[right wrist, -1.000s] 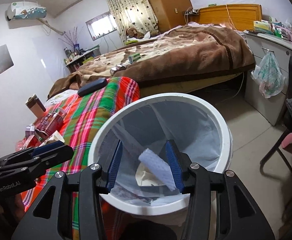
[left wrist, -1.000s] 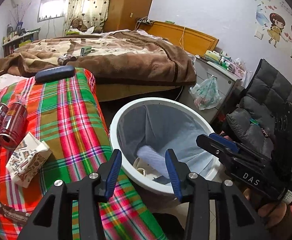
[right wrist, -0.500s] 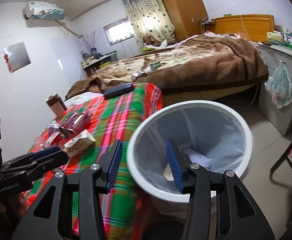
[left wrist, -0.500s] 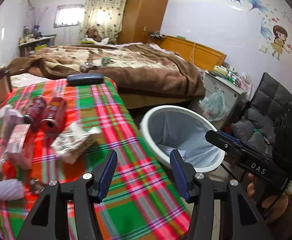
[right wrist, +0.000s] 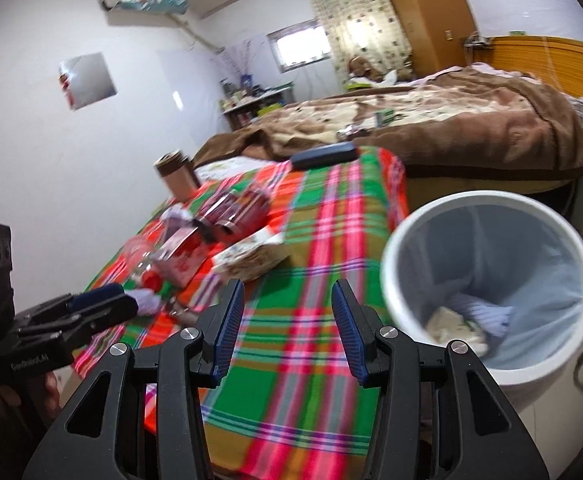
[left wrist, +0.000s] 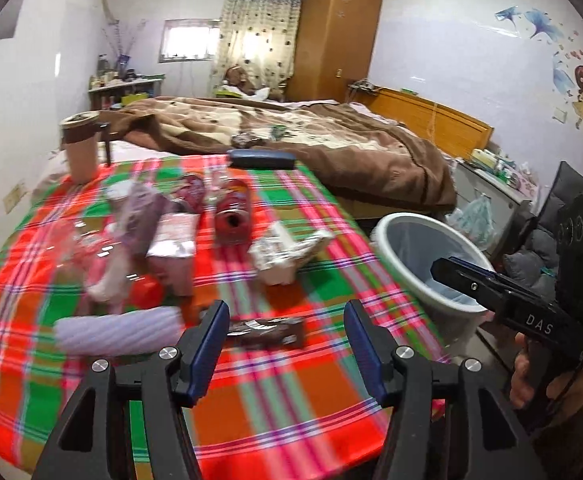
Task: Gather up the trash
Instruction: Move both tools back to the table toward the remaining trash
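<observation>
My left gripper point(left wrist: 285, 316) is open and empty above the plaid table point(left wrist: 251, 400). A dark snack wrapper point(left wrist: 267, 330) lies between its fingertips' line of sight, and a pale lilac ribbed roll point(left wrist: 119, 330) lies to its left. Red cans point(left wrist: 231, 210), a crumpled carton point(left wrist: 287, 252) and pink packets point(left wrist: 173, 236) lie farther back. My right gripper point(right wrist: 287, 312) is open and empty over the table edge. The white bin point(right wrist: 487, 296) with a grey liner stands to its right and holds a lilac roll point(right wrist: 479, 314) and paper. The bin also shows in the left wrist view point(left wrist: 427, 260).
A brown cup point(left wrist: 79, 152) and a dark blue case point(left wrist: 261, 159) stand at the table's far side. A bed with a brown blanket point(left wrist: 331, 148) lies behind. A black chair point(left wrist: 551, 240) and a nightstand point(left wrist: 487, 188) stand right of the bin.
Both grippers have swung left from over the bin to over the table. The lilac roll that the right gripper released now lies in the bin.
</observation>
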